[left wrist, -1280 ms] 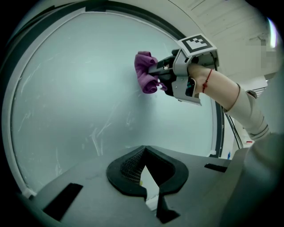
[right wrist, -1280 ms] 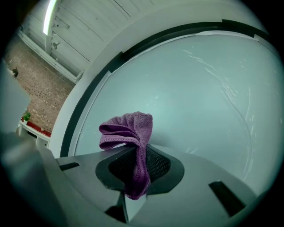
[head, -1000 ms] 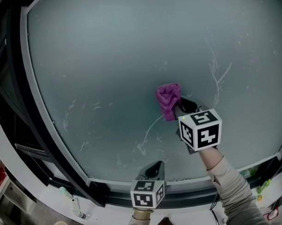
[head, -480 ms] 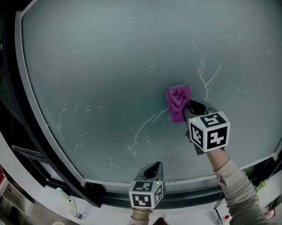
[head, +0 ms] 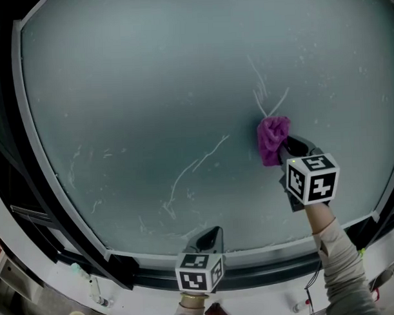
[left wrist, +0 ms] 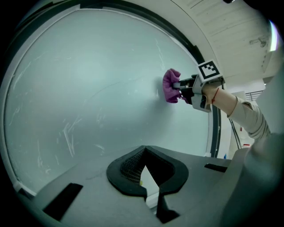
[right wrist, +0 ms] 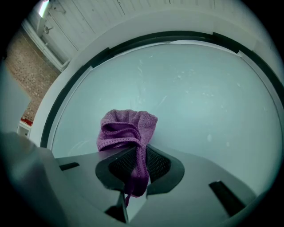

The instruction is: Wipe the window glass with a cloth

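We see right gripper [head: 290, 146] clamped on purple cloth [head: 272, 137], cloth touching window glass [head: 149, 91]; left gripper [head: 210, 236] jaws together, nothing between, near glass bottom edge.

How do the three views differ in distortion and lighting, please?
Head view: the window frame bows, the window glass is evenly lit, without glare. Left gripper view: strong fisheye, black corners, the left gripper looms large. Right gripper view: same dark corners; the cloth in the right gripper is sharp.

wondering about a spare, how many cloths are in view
1: the purple cloth, clamped in the right gripper against the window glass, right of centre. No other shows.
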`<state>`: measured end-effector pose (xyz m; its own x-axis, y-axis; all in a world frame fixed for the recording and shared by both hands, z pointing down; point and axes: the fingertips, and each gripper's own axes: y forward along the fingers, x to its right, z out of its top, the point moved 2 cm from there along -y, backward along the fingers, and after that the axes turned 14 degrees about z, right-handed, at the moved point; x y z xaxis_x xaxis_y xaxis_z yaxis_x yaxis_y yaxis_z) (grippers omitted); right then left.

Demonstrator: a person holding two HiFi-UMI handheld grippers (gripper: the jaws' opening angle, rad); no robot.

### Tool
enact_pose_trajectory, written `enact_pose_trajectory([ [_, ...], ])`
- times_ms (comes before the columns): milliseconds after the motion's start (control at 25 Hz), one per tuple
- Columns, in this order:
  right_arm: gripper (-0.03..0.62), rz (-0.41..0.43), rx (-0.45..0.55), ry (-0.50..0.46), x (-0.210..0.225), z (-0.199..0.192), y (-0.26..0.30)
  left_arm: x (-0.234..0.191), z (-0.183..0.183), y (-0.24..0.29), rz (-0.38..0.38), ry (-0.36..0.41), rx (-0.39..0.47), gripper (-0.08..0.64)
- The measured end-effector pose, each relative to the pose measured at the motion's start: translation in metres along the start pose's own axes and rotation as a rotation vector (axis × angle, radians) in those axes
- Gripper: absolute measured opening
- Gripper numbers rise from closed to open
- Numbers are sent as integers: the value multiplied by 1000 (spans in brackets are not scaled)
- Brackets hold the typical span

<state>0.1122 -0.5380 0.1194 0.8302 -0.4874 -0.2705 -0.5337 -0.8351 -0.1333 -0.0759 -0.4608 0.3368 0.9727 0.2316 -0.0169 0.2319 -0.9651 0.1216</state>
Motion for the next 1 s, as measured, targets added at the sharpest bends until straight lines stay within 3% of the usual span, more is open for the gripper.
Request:
enact_pose_trajectory([
  [440,49,-168,-12,24,88,-16,-57,26,0,3,-19,9,1,5],
  [1000,49,-244,-37,9,121,-25,-79,41,4,9,-41,23,5,5],
])
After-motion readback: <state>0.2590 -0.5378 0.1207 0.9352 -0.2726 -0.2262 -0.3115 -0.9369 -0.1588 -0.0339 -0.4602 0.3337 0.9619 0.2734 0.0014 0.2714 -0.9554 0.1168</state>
